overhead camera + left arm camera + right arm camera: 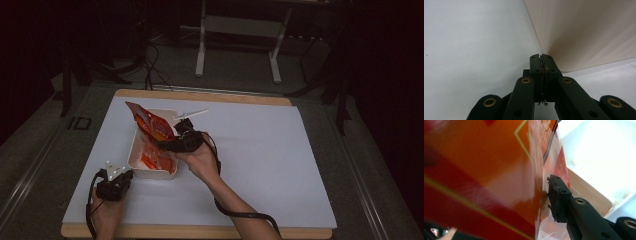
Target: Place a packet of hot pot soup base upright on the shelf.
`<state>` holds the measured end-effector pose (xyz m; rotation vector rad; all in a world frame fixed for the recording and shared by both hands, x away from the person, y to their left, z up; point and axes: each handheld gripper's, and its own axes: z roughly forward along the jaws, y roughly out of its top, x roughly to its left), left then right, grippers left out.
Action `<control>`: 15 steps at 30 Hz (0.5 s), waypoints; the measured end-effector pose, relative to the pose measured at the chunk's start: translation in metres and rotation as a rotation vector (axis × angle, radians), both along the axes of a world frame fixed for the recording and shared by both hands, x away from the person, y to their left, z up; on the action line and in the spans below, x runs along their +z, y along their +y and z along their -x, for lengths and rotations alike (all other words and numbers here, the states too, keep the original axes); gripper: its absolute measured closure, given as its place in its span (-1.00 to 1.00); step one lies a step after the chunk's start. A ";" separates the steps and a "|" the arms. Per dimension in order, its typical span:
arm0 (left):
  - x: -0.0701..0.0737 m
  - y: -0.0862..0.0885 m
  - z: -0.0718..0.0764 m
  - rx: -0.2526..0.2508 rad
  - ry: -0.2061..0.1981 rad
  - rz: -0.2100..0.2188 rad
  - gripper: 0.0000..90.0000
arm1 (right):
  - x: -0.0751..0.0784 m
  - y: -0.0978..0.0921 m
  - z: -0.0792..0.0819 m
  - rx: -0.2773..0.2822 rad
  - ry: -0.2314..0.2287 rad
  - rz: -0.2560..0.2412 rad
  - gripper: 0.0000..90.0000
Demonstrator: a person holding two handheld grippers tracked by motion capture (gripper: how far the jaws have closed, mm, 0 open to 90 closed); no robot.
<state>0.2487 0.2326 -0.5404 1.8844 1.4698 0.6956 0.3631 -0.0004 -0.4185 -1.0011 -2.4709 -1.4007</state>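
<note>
Sitting on a white sheet [260, 150] spread over a wood-edged table [200, 232], with a grey floor [380, 150] all around and a dim, nearly black room behind. Standing beyond the far edge, a pale metal frame [240, 30] on two legs; trailing beside it, dark cables [150, 65] on the floor.

Resting near the front left corner of the sheet, the left gripper [114, 186], held by the left hand [105, 212]. Showing in the left gripper view as jaws pressed flat together [541, 65] with nothing between them, tips pointing at the outer wall of a cream tray [586, 32] just ahead.

Reaching in from the right over that tray [134, 150], the right gripper [182, 141], carried by the right hand [202, 160]. Clamping an orange-red snack bag [152, 125], lifted and tilted above the tray's far half. Looming large and blurred in the right gripper view, the bag [481, 177] pinched at its edge against one black jaw, the other jaw hidden behind the foil.

Lying inside the tray below the claw, more red wrappers [155, 161]. Lying just past the claw on the sheet, a thin white stick [191, 114].
</note>
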 end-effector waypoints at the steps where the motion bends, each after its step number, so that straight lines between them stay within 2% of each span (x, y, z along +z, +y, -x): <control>1: 0.000 0.000 0.000 0.002 0.000 0.000 0.95 | -0.002 -0.002 -0.001 -0.001 0.008 -0.012 0.65; 5: 0.000 -0.001 0.000 0.002 0.002 -0.003 0.95 | -0.005 -0.006 -0.002 -0.003 0.012 -0.022 0.66; 8: -0.001 0.000 0.000 0.002 0.004 -0.003 0.94 | -0.004 -0.005 -0.003 0.007 0.014 -0.009 0.65; 12: 0.000 0.001 0.000 0.007 -0.001 0.006 0.90 | -0.001 -0.003 -0.005 0.030 -0.004 0.011 0.39; 15: 0.000 0.002 -0.001 0.014 -0.005 -0.001 0.83 | -0.003 -0.002 -0.004 0.033 -0.020 0.021 0.29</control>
